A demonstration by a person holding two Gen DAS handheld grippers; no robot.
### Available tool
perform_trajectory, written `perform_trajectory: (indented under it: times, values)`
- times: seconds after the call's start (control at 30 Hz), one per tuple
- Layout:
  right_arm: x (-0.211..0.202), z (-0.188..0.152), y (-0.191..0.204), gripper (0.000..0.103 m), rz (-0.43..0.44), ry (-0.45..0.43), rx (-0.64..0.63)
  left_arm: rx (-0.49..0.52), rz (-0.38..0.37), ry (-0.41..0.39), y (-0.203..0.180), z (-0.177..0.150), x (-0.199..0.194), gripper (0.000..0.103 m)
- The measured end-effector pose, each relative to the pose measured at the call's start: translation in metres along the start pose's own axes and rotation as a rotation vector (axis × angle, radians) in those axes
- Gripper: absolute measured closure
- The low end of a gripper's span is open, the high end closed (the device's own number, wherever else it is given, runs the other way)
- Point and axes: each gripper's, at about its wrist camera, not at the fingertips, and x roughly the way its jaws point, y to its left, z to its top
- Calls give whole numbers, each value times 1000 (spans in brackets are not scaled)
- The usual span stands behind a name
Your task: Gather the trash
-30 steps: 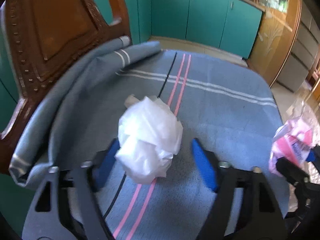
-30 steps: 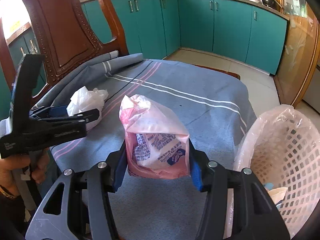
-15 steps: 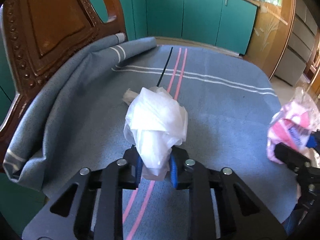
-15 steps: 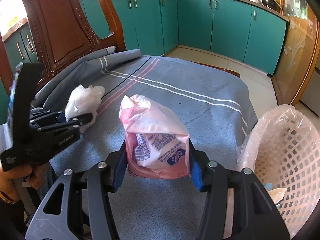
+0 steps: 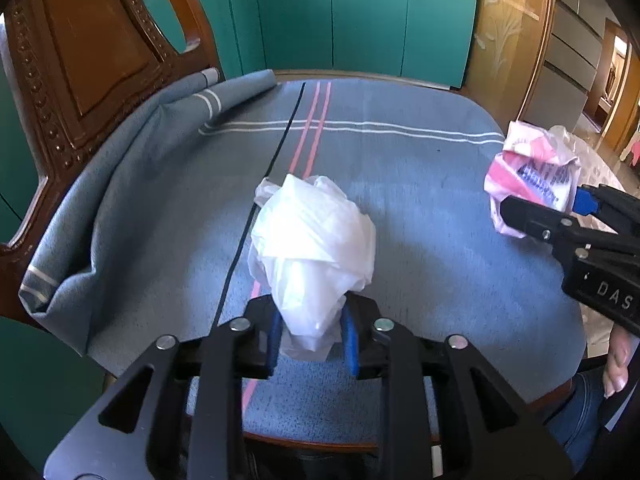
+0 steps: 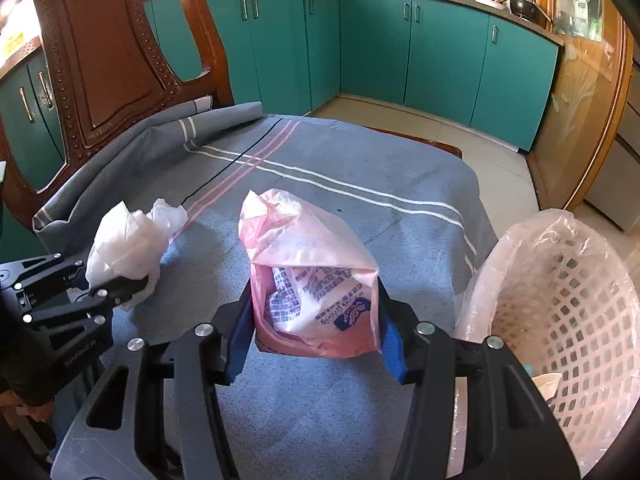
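My left gripper (image 5: 310,338) is shut on a crumpled white plastic bag (image 5: 314,248) and holds it just above the blue striped cloth (image 5: 400,184) on the chair seat. The bag also shows in the right wrist view (image 6: 128,244), with the left gripper (image 6: 120,288) at the left. My right gripper (image 6: 316,338) is shut on a pink plastic bag with blue print (image 6: 312,276), held over the seat. The pink bag shows at the right of the left wrist view (image 5: 532,180).
A white lattice trash basket lined with clear plastic (image 6: 560,312) stands at the right, beside the seat. The carved wooden chair back (image 6: 112,60) rises at the left. Teal cabinets (image 6: 440,52) line the far wall across a tiled floor.
My left gripper closed on the white bag, which lay between its open fingers a second ago, and lifted it slightly. The right gripper kept the pink bag and barely moved.
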Motion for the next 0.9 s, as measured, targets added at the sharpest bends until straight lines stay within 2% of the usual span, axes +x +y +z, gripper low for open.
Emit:
perform_trajectory:
  times: [0.07, 0.13, 0.2, 0.37, 0.63, 0.9]
  values:
    - [0, 0, 0, 50, -3, 0, -2, -2, 4, 2, 0, 0, 1, 70]
    - [0, 0, -1, 50, -8, 1, 1, 1, 5, 0, -2, 1, 1, 58]
    - [-1, -1, -2, 50, -11, 0, 7, 9, 7, -1, -4, 0, 2, 53]
    - [-3, 0, -6, 50, -14, -10, 29, 13, 16, 6, -8, 1, 8, 53]
    - [-4, 0, -6, 50, -17, -16, 26, -2, 21, -10, -6, 0, 7, 71]
    - [-9, -1, -5, 50, -8, -31, 20, -37, 75, -114, 1, 6, -26, 74]
